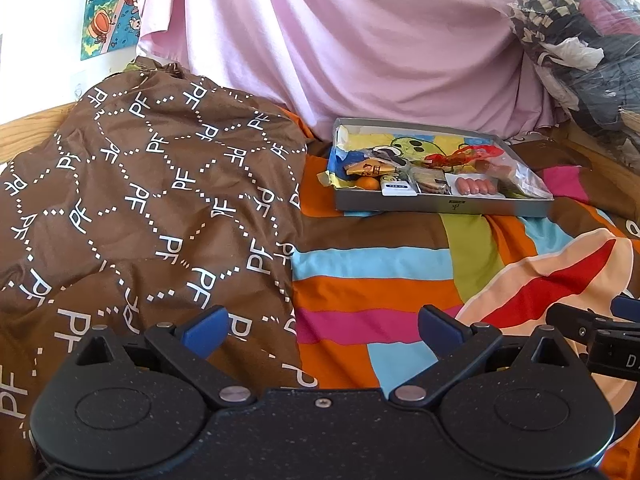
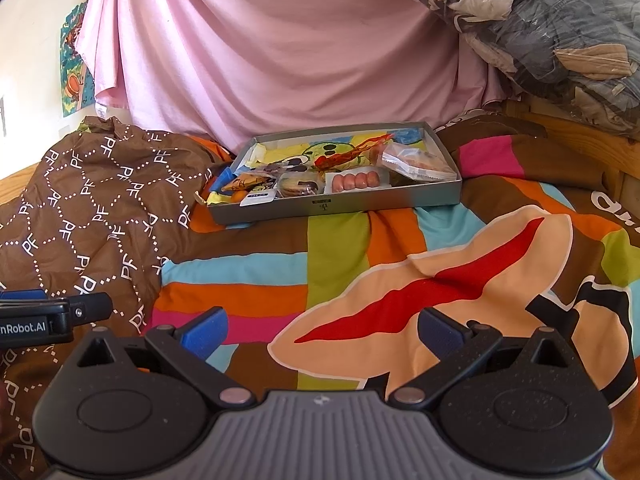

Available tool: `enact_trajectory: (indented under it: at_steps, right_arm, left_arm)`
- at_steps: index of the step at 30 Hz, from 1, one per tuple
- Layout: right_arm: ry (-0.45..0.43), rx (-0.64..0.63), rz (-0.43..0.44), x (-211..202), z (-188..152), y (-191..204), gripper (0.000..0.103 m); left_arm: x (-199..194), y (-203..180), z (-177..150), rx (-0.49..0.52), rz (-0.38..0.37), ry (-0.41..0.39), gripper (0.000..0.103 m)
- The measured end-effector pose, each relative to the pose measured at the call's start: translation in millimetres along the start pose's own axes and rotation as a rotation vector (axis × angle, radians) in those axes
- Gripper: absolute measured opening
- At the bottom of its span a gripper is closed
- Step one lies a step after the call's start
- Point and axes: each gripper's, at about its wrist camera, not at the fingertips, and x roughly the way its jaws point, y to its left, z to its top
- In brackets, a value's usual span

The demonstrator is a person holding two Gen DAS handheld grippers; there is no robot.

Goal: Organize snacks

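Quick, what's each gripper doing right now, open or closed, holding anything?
Left gripper: open, fingers spread, holding nothing.
Right gripper: open, fingers spread, holding nothing.

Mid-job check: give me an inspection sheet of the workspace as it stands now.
Surface: striped multicolour bedsheet, rumpled.
Job's things: shallow grey cardboard tray holding wrapped snacks, including a pink sausage pack and a clear crinkled bag.
Clutter: brown PF-patterned quilt; clear plastic sack of clothes.
Grippers: left claw and right claw both open, empty, short of the tray.
Cables: nothing seen.
Surroundings: pink draped cloth; cartoon poster.
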Motion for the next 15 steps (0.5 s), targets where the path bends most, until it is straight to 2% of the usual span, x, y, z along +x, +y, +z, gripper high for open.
enact_trajectory:
  at_steps: [15]
  right_arm:
    - [0.007,0.002,0.002,0.8,-3.2,2.5,0.103]
  left_arm:
    - [-0.1,-0.6,-0.3,0.004,0.005,0.002,0.101]
